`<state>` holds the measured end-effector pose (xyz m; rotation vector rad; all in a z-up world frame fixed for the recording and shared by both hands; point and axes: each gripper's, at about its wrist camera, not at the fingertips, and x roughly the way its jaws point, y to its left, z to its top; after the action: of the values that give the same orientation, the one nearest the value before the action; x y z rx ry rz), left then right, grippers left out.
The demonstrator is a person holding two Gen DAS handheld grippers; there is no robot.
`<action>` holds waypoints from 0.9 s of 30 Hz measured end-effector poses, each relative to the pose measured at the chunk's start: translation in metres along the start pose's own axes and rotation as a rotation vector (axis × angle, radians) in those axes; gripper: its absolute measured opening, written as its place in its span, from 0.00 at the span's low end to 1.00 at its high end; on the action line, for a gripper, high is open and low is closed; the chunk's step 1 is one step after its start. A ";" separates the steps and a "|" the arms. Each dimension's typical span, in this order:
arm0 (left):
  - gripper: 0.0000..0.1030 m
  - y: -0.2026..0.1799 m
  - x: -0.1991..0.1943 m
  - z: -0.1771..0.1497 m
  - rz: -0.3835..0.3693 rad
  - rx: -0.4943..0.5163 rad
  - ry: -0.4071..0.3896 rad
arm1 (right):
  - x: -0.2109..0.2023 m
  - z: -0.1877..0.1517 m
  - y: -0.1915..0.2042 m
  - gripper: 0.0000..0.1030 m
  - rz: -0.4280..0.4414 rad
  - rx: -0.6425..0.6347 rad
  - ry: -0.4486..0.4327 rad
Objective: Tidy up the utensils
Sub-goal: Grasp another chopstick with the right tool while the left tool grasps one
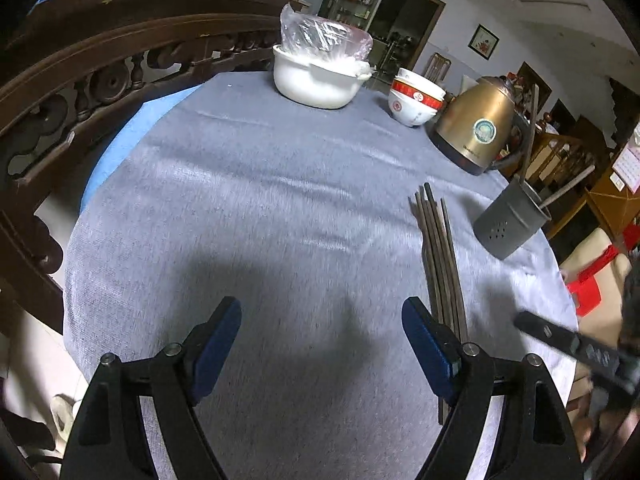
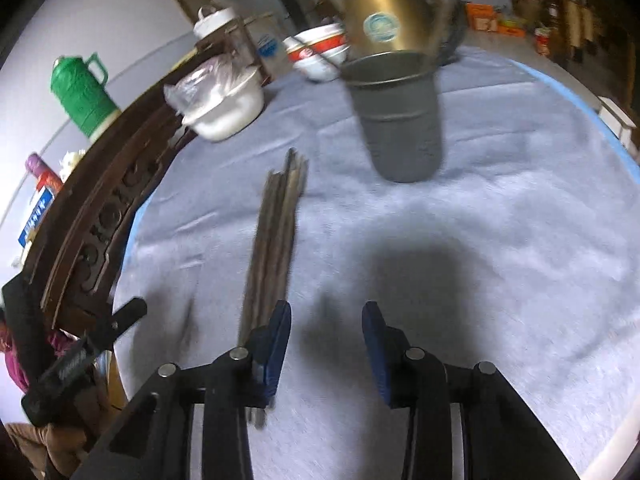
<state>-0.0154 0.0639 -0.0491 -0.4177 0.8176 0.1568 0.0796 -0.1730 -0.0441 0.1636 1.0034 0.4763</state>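
A bundle of dark wooden chopsticks [image 1: 442, 264] lies on the grey tablecloth [image 1: 260, 200], beside the right finger of my left gripper [image 1: 322, 320], which is open and empty. A grey utensil holder [image 1: 510, 222] stands right of the chopsticks with two chopsticks in it. In the right wrist view the chopsticks [image 2: 274, 236] lie just left of my open, empty right gripper [image 2: 326, 322], and the holder [image 2: 400, 120] stands ahead of it. The image is blurred there.
A white pot with a plastic bag [image 1: 320, 76], stacked red-and-white bowls [image 1: 416, 100] and a gold kettle [image 1: 476, 124] stand at the far side. A carved wooden chair back [image 1: 100, 80] curves along the left. The other gripper [image 1: 576, 348] shows at right.
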 end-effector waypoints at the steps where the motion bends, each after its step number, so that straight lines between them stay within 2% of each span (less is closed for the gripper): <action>1: 0.81 0.000 -0.001 -0.002 0.000 0.002 0.002 | 0.006 0.005 0.002 0.39 0.002 -0.004 0.006; 9: 0.81 0.001 0.005 -0.008 -0.018 0.006 0.019 | 0.052 0.035 0.021 0.37 -0.070 -0.050 0.070; 11: 0.81 0.001 0.007 -0.009 -0.019 0.007 0.021 | 0.061 0.036 0.021 0.28 -0.083 -0.052 0.102; 12: 0.81 0.002 0.008 -0.008 -0.020 0.005 0.024 | 0.065 0.036 0.021 0.27 -0.061 -0.049 0.110; 16: 0.81 0.000 0.012 -0.006 -0.023 0.005 0.029 | 0.067 0.036 0.026 0.25 -0.084 -0.082 0.114; 19: 0.81 -0.006 0.014 -0.003 -0.027 0.019 0.032 | 0.069 0.036 0.020 0.10 -0.109 -0.085 0.144; 20: 0.81 -0.009 0.014 -0.001 -0.030 0.027 0.030 | 0.067 0.036 0.016 0.09 -0.102 -0.083 0.136; 23: 0.81 -0.021 0.019 0.004 -0.033 0.053 0.036 | 0.060 0.036 0.001 0.08 -0.109 -0.053 0.129; 27: 0.81 -0.045 0.032 0.015 -0.024 0.114 0.062 | 0.054 0.031 -0.008 0.10 -0.073 -0.030 0.123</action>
<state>0.0290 0.0284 -0.0500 -0.3265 0.8773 0.0748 0.1325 -0.1530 -0.0717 0.0715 1.1182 0.4388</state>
